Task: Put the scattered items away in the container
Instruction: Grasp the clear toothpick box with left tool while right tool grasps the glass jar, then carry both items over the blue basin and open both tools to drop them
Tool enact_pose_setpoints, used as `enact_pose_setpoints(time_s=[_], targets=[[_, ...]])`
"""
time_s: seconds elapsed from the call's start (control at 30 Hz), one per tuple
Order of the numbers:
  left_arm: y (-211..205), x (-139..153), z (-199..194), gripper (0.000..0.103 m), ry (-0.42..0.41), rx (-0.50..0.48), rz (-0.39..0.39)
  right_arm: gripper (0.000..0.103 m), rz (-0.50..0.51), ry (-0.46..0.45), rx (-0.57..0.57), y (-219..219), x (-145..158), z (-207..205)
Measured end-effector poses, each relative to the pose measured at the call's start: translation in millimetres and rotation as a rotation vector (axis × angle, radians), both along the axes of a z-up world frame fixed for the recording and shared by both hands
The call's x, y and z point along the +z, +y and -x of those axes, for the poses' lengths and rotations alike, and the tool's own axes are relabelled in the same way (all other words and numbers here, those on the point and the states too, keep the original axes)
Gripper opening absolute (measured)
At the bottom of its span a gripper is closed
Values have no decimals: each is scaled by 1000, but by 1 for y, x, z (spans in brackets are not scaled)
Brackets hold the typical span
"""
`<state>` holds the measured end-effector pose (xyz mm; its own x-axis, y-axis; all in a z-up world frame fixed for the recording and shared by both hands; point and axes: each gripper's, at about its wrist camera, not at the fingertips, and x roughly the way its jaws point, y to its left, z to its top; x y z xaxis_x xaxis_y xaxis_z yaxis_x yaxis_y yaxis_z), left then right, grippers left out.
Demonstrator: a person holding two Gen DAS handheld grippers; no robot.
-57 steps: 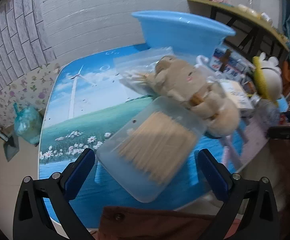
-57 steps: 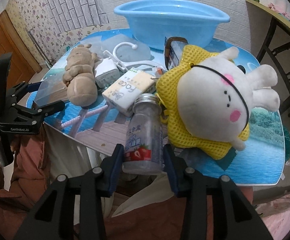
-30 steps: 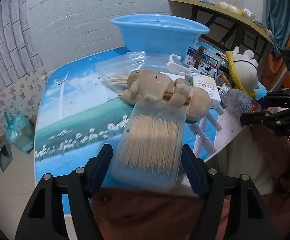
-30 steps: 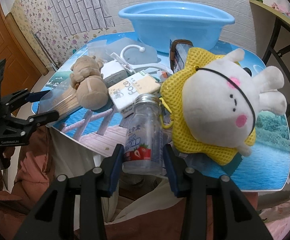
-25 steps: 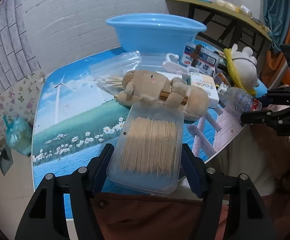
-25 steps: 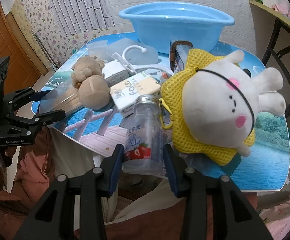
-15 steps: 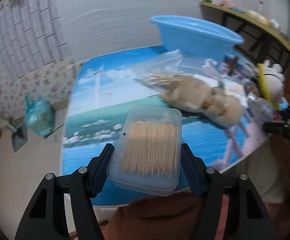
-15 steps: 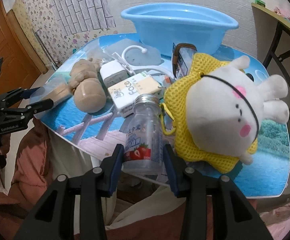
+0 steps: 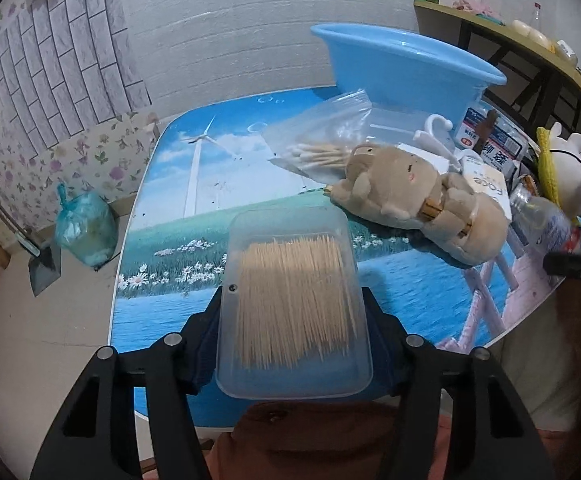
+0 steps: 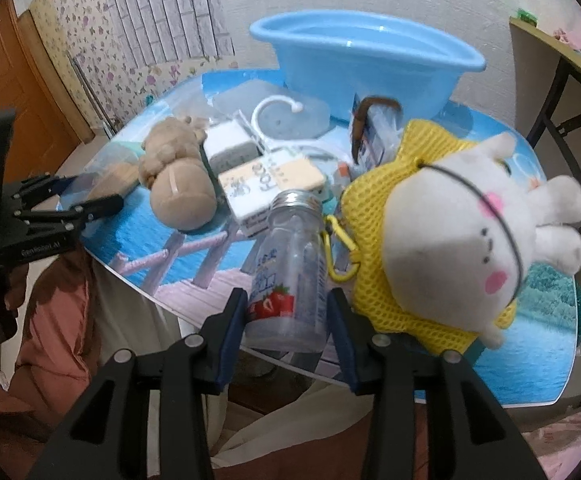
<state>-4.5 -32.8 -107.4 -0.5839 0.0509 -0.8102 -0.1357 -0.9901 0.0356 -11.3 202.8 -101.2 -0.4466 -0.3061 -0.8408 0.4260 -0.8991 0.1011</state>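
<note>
While left gripper [image 9: 293, 332] clamps toothpick box [image 9: 293, 307] and right gripper [image 10: 287, 334] clamps bottle [image 10: 290, 272] at table's near edge, pickup done; next, carry both to basin [image 10: 364, 64] at far edge

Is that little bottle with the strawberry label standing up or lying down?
Lying down. The bottle rests on its side at the table's near edge, silver cap pointing away, between the right gripper's fingers.

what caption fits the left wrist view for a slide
Left gripper jaws clamp a clear toothpick box above the scenic table, blue basin behind.
</note>
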Motion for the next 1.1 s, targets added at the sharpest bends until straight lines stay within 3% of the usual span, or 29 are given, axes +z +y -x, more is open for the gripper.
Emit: enact_pose_setpoints(time_s=[0.33, 0.63, 1.1], targets=[[-5, 42, -9, 61, 64, 45, -68, 38, 153, 134, -2, 18, 44, -2], [6, 63, -2, 61, 101, 39, -81, 38, 174, 142, 0, 20, 44, 0], [32, 113, 25, 61, 167, -15, -115, 38, 221, 285, -2, 33, 102, 17]])
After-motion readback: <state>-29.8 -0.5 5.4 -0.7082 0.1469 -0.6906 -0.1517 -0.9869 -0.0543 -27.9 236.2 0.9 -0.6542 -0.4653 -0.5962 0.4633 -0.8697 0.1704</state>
